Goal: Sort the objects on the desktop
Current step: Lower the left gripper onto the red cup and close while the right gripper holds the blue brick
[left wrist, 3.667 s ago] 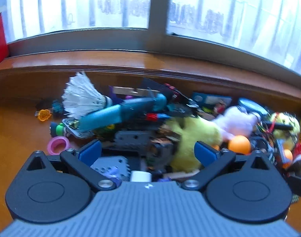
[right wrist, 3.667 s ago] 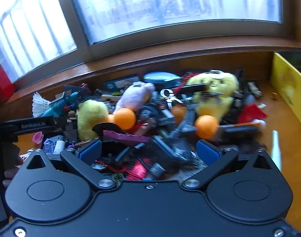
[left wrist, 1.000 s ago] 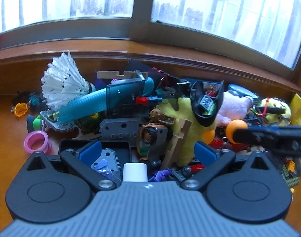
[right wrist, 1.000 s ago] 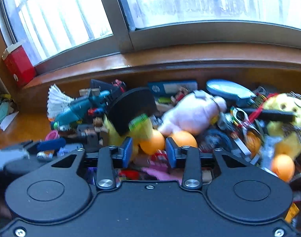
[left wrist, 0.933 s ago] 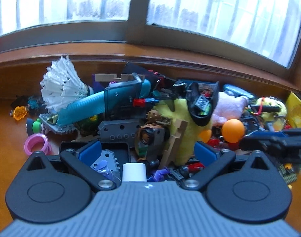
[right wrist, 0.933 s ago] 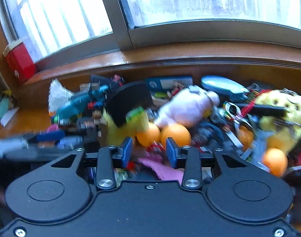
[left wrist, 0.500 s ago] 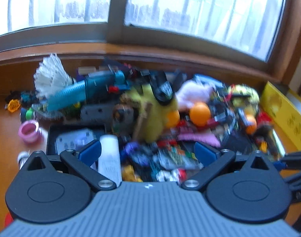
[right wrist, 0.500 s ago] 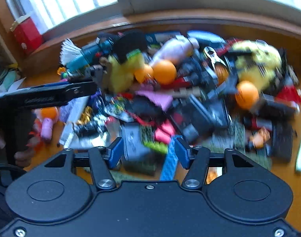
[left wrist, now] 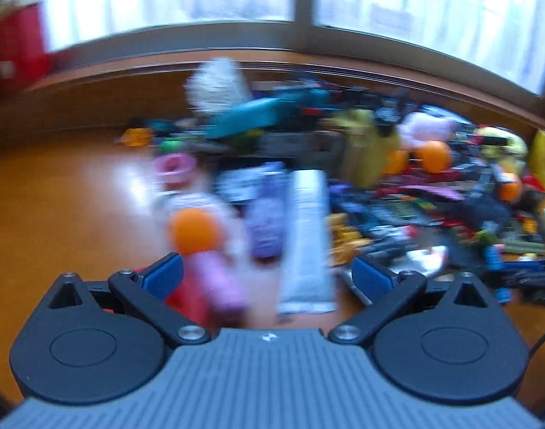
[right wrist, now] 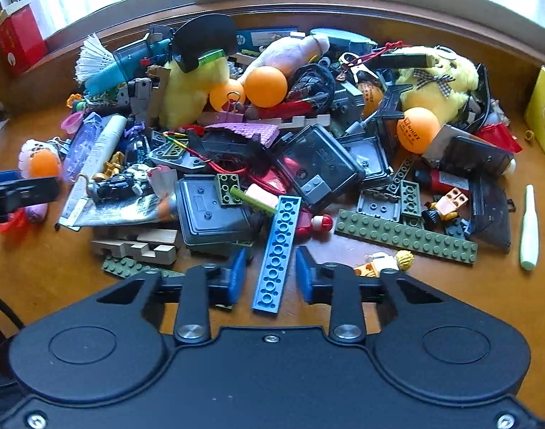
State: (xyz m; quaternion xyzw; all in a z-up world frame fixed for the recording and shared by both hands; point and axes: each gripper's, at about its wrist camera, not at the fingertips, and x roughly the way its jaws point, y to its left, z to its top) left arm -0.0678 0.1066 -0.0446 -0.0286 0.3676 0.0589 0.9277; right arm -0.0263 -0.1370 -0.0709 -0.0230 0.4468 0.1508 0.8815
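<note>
Right gripper (right wrist: 270,279) sits low over the desk (right wrist: 58,279), pointing down at the near edge of the toy pile. Blue brick (right wrist: 278,250), a long studded plate, lies flat on the desk w/ its near end between the blue pads (right wrist: 236,275); jaws have just been closing, narrow gap left each side, pads not pressing on the brick. Ref. the blue brick: green plate (right wrist: 404,236) lies to the right, near end apart from it; grey lid (right wrist: 211,211) is just left, a small green block (right wrist: 227,187) on top; wood piece (right wrist: 136,243) further left; minifig (right wrist: 387,262) right of the gripper's right finger; orange ball (right wrist: 265,85) and yellow plush (right wrist: 437,78) well beyond it, toward the window; white stick (right wrist: 529,228) far right, alone. Left gripper (left wrist: 269,279): jaws spread wide, nothing between the pads; view is motion-blurred. Ahead of it a white tube (left wrist: 306,236) and an orange ball (left wrist: 194,232) on a pink item, details unclear.
</note>
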